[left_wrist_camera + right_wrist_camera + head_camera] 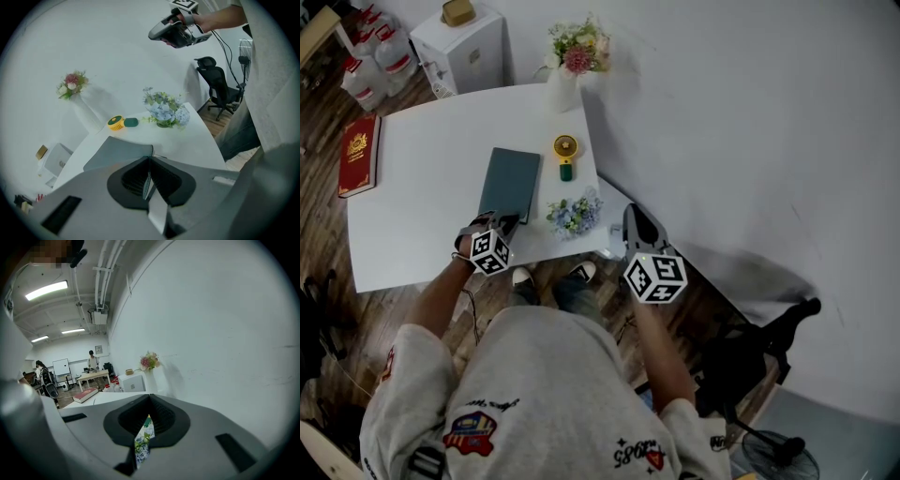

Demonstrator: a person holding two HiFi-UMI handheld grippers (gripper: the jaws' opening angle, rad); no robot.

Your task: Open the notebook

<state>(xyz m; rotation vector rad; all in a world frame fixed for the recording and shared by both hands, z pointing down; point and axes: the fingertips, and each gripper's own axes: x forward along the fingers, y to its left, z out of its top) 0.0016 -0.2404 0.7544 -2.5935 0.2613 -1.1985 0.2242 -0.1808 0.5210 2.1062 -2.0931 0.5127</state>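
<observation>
The dark teal notebook [510,181] lies on the white table [422,216], near its front edge. My left gripper [504,223] is at the notebook's near edge, shut on the edge of the cover. In the left gripper view the grey cover [117,153] runs straight into the closed jaws [149,161] and looks slightly raised there. My right gripper [636,221] hangs beyond the table's right corner, shut and holding nothing; the left gripper view shows it high up [165,33]. Through the slit of its jaws [149,401] only blue flowers show.
To the notebook's right are a yellow hand fan [565,150] and a small pot of blue flowers [575,216]. A white vase of flowers [570,66] stands at the far edge and a red book [359,155] lies at the left edge. Behind the table is a white cabinet [461,47].
</observation>
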